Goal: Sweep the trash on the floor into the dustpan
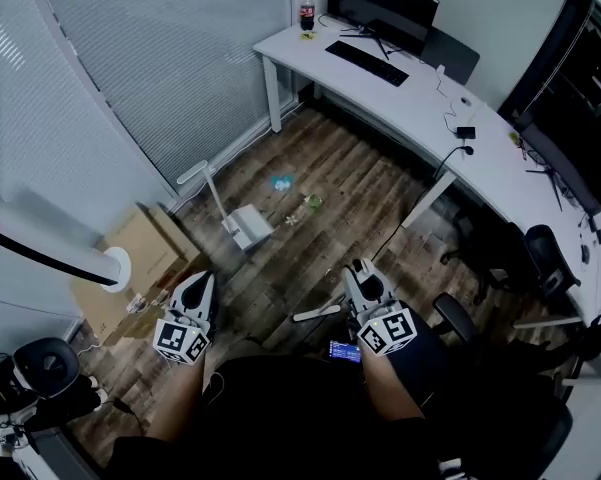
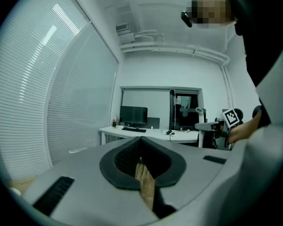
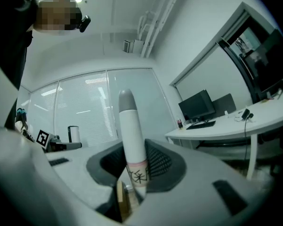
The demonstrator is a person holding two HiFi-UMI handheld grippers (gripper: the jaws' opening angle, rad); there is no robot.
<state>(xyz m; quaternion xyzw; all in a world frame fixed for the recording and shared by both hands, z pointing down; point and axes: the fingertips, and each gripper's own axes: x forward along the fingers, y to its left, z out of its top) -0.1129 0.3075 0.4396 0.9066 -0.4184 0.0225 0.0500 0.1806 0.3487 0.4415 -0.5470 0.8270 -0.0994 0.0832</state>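
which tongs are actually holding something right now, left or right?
The right tongs: they are shut on a white cylindrical handle with a grey tip. The left tongs are shut with nothing between them.

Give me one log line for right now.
left gripper: jaws shut, empty | right gripper: jaws shut on white handle | dustpan: on floor | trash: outside dustpan

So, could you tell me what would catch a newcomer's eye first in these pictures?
The white handle clamped in the right gripper fills that gripper's view. In the head view, a white dustpan stands on the wooden floor ahead, with scraps of trash scattered just beyond it, towards the long white desk. The left gripper is shut and empty.
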